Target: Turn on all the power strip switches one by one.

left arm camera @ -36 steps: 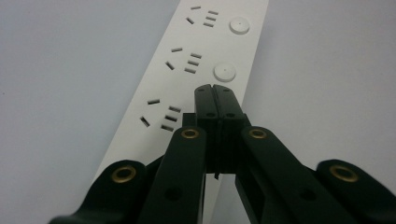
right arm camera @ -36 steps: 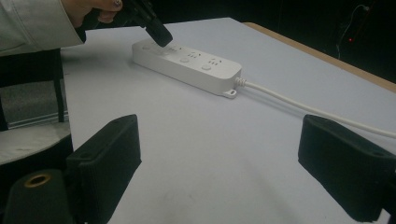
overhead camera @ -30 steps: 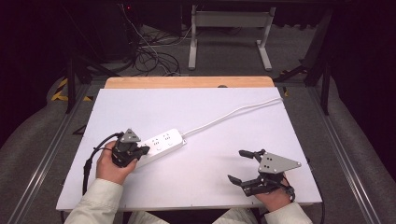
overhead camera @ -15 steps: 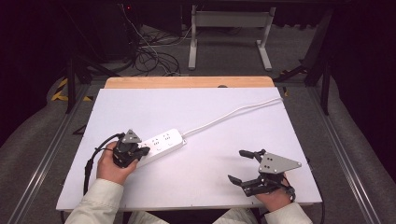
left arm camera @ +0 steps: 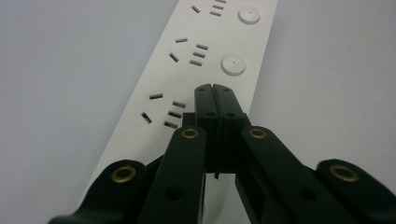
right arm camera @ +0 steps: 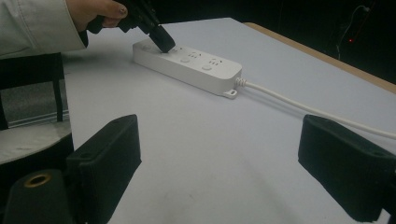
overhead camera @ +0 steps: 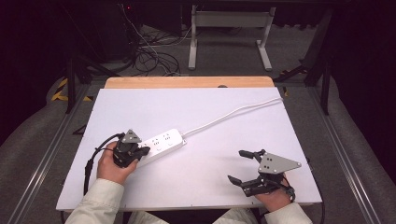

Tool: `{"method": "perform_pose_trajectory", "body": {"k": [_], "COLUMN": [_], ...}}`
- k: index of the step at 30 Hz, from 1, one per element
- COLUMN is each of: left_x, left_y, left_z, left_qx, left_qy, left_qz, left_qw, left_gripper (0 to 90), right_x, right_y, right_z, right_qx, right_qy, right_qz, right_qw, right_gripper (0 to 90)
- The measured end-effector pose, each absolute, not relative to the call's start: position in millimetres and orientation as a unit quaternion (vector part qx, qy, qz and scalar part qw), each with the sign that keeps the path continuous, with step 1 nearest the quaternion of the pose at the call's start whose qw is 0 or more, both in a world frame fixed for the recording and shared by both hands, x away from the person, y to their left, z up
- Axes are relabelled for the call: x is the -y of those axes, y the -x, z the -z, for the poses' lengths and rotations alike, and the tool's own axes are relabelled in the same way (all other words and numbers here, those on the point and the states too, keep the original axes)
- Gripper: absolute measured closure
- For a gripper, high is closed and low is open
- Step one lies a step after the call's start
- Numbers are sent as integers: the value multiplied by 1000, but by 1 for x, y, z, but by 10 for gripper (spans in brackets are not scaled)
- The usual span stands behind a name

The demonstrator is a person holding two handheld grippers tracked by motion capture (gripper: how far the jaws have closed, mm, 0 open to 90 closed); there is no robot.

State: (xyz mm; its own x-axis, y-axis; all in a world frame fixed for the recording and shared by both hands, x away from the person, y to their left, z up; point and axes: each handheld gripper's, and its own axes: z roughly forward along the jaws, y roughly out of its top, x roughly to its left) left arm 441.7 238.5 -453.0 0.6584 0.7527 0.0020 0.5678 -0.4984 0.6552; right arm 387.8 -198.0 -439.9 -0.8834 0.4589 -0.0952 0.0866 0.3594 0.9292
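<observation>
Left gripper (left arm camera: pixel 215 91): fingers clenched, tips pressed on power strip (overhead camera: pixel 161 142) switch, lower left.
Right gripper (overhead camera: pixel 246 165): fingers released, idle, lower right.
Progress: pressing apparently underway; outcome unclear.

A fixed overhead camera looks forward and down across the white table (overhead camera: pixel 201 116), taking in its whole top and the dark floor beyond. The left gripper (left arm camera: pixel 215 88) view rides close above the power strip (left arm camera: pixel 205 60), looking steeply down along pressed-together jaws. The right gripper (right arm camera: pixel 219 154) view sits low near the tabletop, facing across it between wide-apart jaws toward the same power strip, which all three views share.
</observation>
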Motion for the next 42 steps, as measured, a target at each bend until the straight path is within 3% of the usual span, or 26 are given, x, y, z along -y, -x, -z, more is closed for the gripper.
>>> {"method": "perform_pose_trajectory", "body": {"k": [39,42], "left_x": [-239,-238], "left_y": [-439,-434], "left_z": [460,458], "left_qx": [-395,-388], "left_qy": [-844,-845], "left_qz": [-146,-169], "left_qw": [332,328], "left_gripper": [900,900], "right_x": [198,199], "right_y": [-387,-387], "right_z": [439,439], "right_qx": [-805,-804], "right_qy": [-168,-168], "right_qz": [-542,-544], "right_qw": [173,173], "right_gripper": [130,130]}}
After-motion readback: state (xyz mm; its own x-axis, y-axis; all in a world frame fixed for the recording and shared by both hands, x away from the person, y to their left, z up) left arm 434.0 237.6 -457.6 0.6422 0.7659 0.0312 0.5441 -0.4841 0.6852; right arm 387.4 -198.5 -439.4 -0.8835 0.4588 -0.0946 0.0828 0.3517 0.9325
